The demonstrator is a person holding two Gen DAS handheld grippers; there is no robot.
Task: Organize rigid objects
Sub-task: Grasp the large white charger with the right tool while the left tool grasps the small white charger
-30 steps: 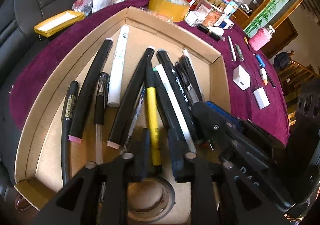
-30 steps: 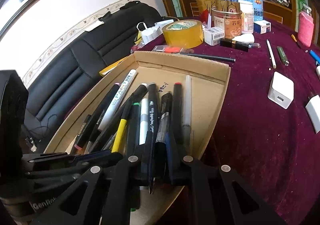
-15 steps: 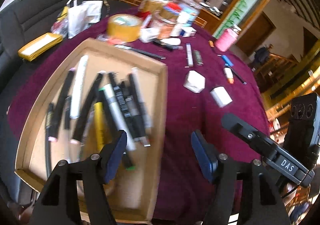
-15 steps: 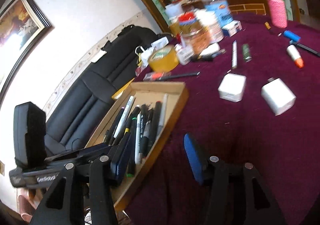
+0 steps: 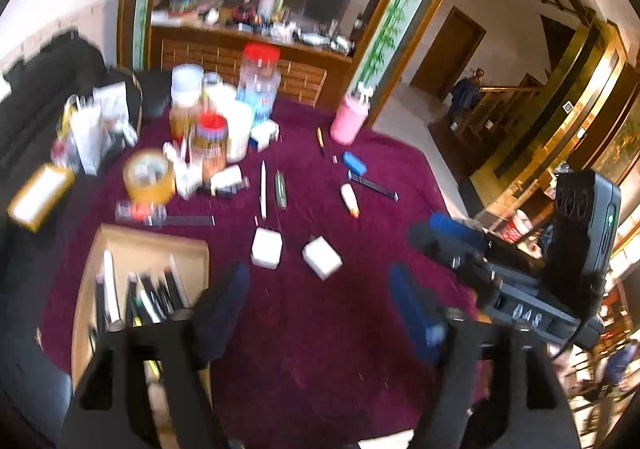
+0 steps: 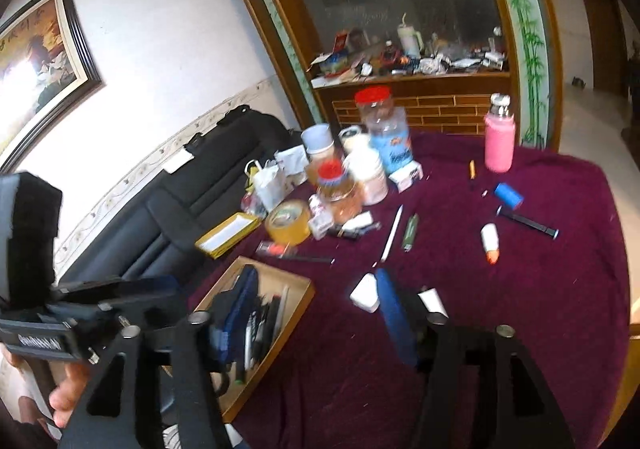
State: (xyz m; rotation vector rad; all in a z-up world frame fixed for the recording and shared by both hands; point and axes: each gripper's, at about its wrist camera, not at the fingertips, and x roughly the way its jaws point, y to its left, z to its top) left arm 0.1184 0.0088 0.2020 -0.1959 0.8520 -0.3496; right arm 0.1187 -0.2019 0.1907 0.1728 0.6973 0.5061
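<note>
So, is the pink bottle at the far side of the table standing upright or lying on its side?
Upright. The pink bottle stands on its base on the purple cloth, silver cap at the top; the left wrist view agrees.

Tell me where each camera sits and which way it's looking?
Left wrist: on the left gripper, looking down across the purple table; its own open fingers show, empty, and the right gripper at the right.
Right wrist: on the right gripper, looking over the table toward the wall; its open fingers show, empty, and the left gripper and a hand at the left.
Both see the pen box, tape and pink bottle.
</note>
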